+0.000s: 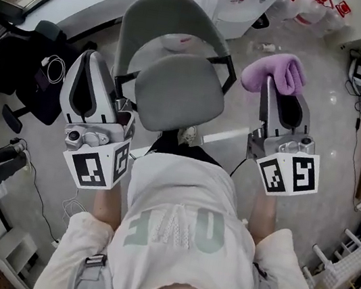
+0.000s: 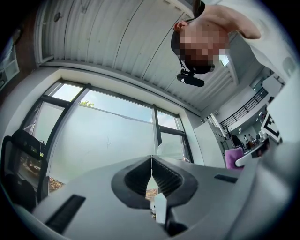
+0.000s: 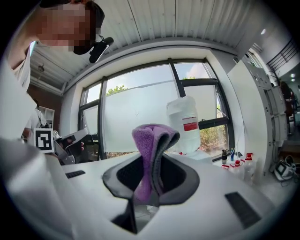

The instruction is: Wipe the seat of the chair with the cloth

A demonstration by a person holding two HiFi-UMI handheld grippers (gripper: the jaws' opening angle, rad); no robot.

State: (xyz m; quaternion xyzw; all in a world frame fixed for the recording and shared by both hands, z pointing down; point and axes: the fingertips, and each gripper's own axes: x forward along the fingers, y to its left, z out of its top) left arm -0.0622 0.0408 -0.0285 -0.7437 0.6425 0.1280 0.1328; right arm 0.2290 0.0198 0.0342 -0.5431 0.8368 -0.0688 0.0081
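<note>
A grey office chair stands in front of me in the head view, its round seat [image 1: 178,96] bare and its backrest [image 1: 165,20] beyond. My right gripper [image 1: 271,82] is held up to the right of the seat, shut on a folded purple cloth [image 1: 275,72]. In the right gripper view the cloth [image 3: 151,154] stands pinched between the jaws. My left gripper [image 1: 97,59] is raised to the left of the seat. Its jaws meet at the tip [image 2: 151,158] with nothing between them. Both grippers point upward, away from the chair.
A black chair [image 1: 21,72] with cables stands at the left. A large white bottle [image 3: 183,123] and small red-capped bottles [image 1: 314,1] sit by the window. A white rack [image 1: 346,261] is at the lower right. My torso in a white shirt [image 1: 178,222] fills the bottom.
</note>
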